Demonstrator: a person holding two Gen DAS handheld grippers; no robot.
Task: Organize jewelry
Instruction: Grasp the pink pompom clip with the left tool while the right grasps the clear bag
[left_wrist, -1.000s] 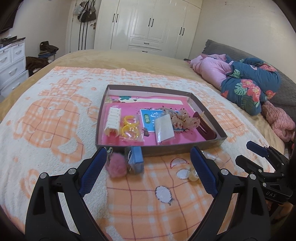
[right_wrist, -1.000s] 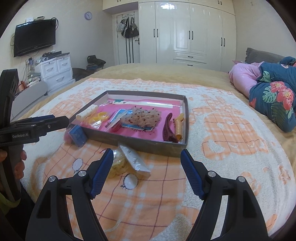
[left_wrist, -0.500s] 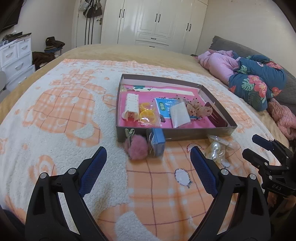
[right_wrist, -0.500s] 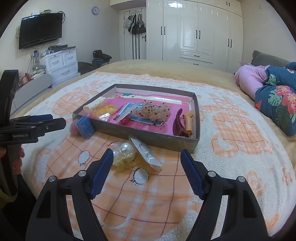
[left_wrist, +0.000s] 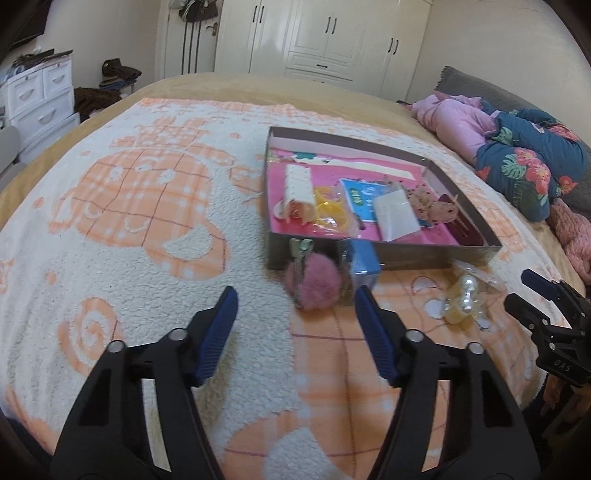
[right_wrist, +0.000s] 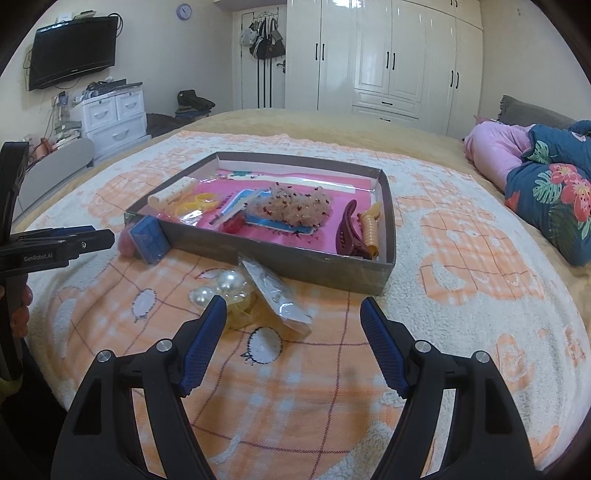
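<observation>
Left hand-held gripper (left_wrist: 295, 306) closing on nothing, right hand-held gripper (right_wrist: 290, 314) spread; two pearls (right_wrist: 218, 288), one tray (right_wrist: 317, 271).

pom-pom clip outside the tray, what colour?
Pink pom-pom clip, fluffy, beside the tray; clearest in the left wrist view.

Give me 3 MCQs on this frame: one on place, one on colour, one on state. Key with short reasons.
1. Where is the pink pompom?
A. inside the tray
B. on the blanket against the tray's near wall
C. on the pillow

2. What colour is the tray floor?
A. pink
B. green
C. white

3. What is between the pads of the left claw?
A. the pompom
B. the pearl clip
C. nothing

Key:
1 B, it lies outside the wall beside the blue box.
2 A, pink shows under the clips.
3 C, the jaws are closing but only blanket shows between them; the pearl clip lies apart.
</observation>
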